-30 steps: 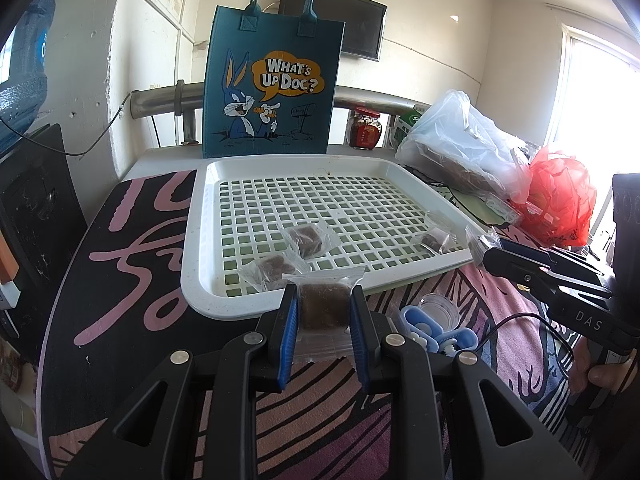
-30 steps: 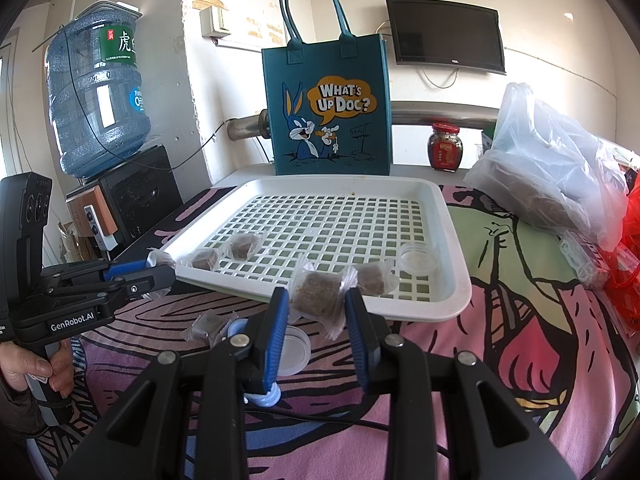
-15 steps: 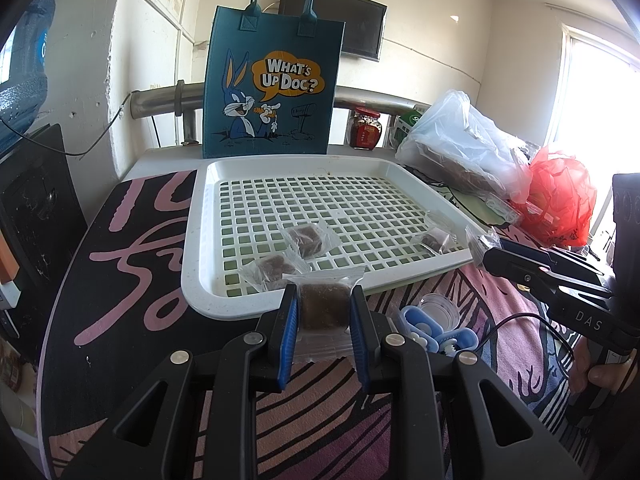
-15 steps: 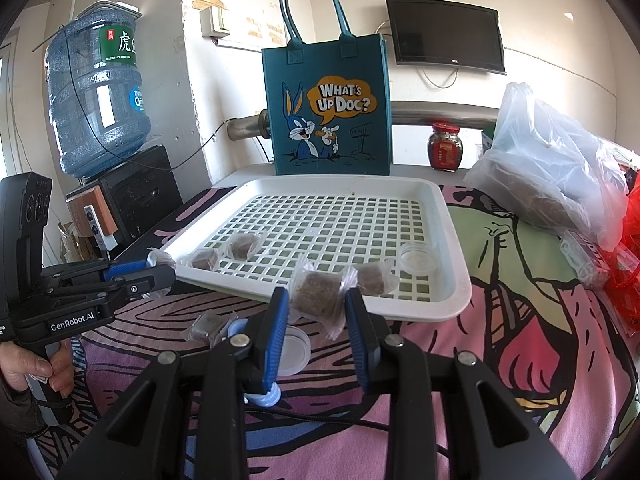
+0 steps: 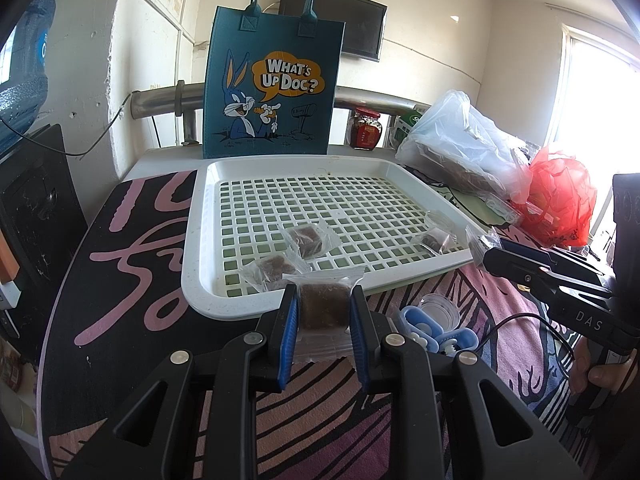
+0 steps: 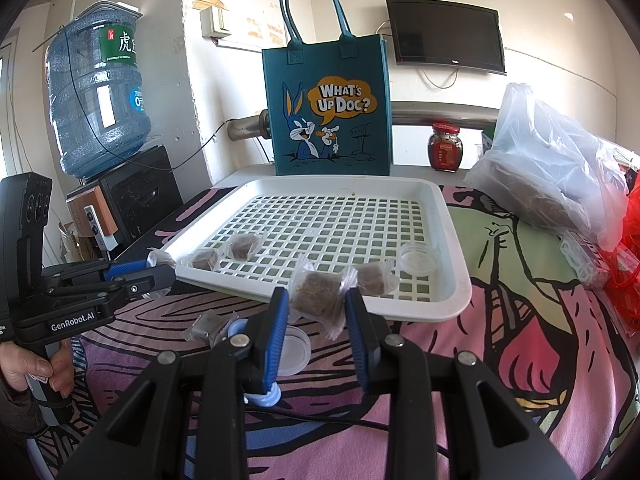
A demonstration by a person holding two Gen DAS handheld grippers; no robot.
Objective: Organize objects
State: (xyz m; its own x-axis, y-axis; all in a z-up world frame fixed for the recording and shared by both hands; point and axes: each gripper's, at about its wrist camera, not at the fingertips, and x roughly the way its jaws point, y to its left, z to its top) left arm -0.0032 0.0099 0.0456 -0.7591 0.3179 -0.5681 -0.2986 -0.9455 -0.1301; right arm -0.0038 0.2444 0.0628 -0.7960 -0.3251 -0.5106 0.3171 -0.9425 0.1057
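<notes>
The blue bag (image 6: 326,106) at 12 o'clock says "WHAT'S UP DOC?". The water jug (image 6: 98,100) has Chinese words on a green label. The left tool (image 5: 323,312), marked "GenRobot.AI" in the right view, is closed on a wrapped brown cube (image 5: 322,306) standing up tall, just short of the white tray (image 5: 208,300). The right tool (image 6: 316,306), marked "DAS", is closed on another brown cube (image 6: 316,292), tilted, near the tray's front edge. Three more cubes and a clear lid (image 6: 418,257) lie in the tray.
</notes>
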